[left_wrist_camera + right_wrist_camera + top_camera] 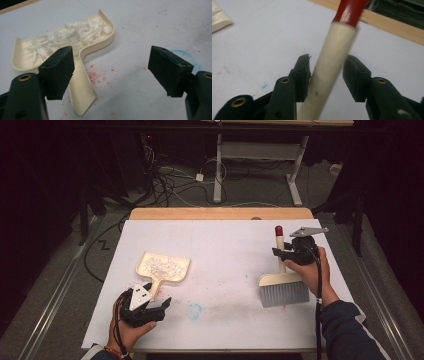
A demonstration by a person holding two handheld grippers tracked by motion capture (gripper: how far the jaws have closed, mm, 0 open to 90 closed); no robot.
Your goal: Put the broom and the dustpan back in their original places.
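Note:
A cream dustpan (163,268) lies on the white sheet at the left, holding white shreds (72,35); its handle (82,92) points toward me. My left gripper (159,295) hovers just over that handle's end, open wide, with the handle below the left jaw and nothing between the pads (113,72). At the right lies a hand brush (282,290) with grey bristles and a cream handle tipped red (278,230). My right gripper (281,254) straddles that handle (337,45), and its jaws (326,75) stand slightly apart from it on either side, open.
Red crumbs (96,76) are scattered beside the dustpan handle, and a blue smear (194,310) marks the sheet near the front. The wooden table edge (220,213) runs along the far side. Cables and a desk frame (218,170) sit on the floor beyond.

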